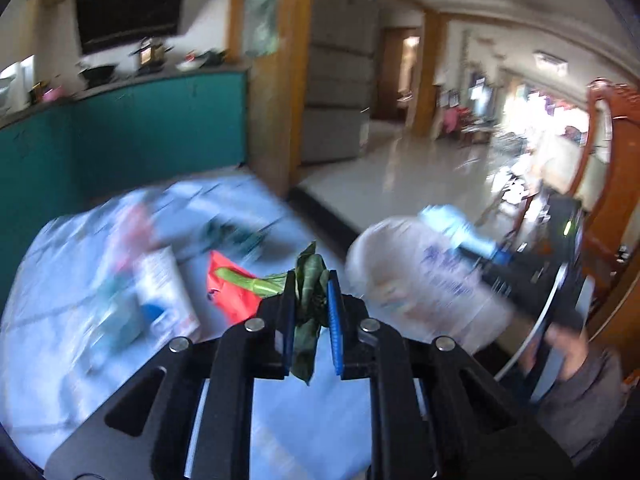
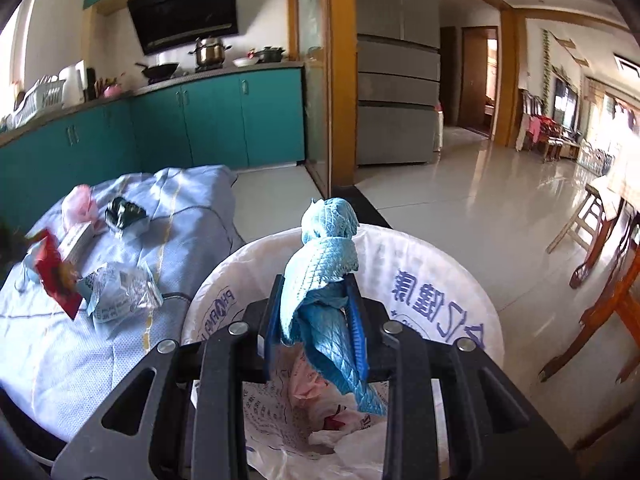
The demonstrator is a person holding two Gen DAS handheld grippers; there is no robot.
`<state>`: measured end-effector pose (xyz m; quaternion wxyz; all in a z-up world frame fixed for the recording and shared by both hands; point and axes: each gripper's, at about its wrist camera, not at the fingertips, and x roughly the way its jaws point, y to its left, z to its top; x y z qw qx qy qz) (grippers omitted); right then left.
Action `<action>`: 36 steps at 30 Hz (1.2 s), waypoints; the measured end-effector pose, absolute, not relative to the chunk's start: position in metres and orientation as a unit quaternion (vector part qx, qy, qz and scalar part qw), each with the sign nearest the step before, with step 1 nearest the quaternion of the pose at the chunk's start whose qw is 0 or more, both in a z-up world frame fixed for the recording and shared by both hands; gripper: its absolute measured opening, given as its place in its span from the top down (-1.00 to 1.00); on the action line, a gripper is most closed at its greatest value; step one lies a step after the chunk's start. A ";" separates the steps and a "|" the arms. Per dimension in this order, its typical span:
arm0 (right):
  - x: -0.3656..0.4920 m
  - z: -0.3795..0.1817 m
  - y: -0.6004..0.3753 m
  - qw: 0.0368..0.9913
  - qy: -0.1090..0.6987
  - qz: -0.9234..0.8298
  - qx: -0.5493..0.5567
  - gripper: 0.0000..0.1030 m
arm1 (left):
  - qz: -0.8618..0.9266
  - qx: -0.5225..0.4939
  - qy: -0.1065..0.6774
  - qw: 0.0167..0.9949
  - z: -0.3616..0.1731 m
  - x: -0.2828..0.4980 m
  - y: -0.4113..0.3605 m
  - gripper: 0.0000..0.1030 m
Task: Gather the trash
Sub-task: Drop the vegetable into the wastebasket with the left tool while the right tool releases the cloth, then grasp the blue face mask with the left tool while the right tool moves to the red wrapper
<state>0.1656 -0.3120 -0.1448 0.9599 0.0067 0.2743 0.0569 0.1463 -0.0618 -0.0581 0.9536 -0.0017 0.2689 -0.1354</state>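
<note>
Teal kitchen cabinets are backing a cloth-draped surface (image 2: 120, 344) still carrying wrappers. Left tongs (image 1: 311, 280) are pinching a leafy vegetable scrap (image 1: 308, 300); right tongs (image 2: 316, 300) are gripping a blue cloth (image 2: 324, 264) above the lined bin (image 2: 460, 280). Next, I judge, the scrap is needing carrying rightward over the bin before release.

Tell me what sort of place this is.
Most likely a home kitchen that opens onto a living area. Teal cabinets run under a counter with a steel pot on the stove below a black range hood, and a tall grey fridge stands by the doorway.
</note>
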 end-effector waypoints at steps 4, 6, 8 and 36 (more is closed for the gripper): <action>0.160 -0.146 -0.330 0.961 0.273 0.043 0.028 0.43 | -0.208 -0.023 0.280 0.937 -0.060 0.190 -0.112 0.70; 0.162 -0.149 -0.339 0.958 0.281 0.034 0.038 0.43 | -0.231 -0.018 0.285 0.930 -0.068 0.208 -0.135 0.70; 0.165 -0.154 -0.349 0.954 0.294 0.023 0.051 0.43 | -0.245 -0.014 0.296 0.923 -0.079 0.226 -0.155 0.70; 0.186 -0.135 -0.192 0.935 0.275 0.220 -0.037 -0.79 | 0.102 -0.065 0.293 0.948 -0.086 0.171 0.077 -0.66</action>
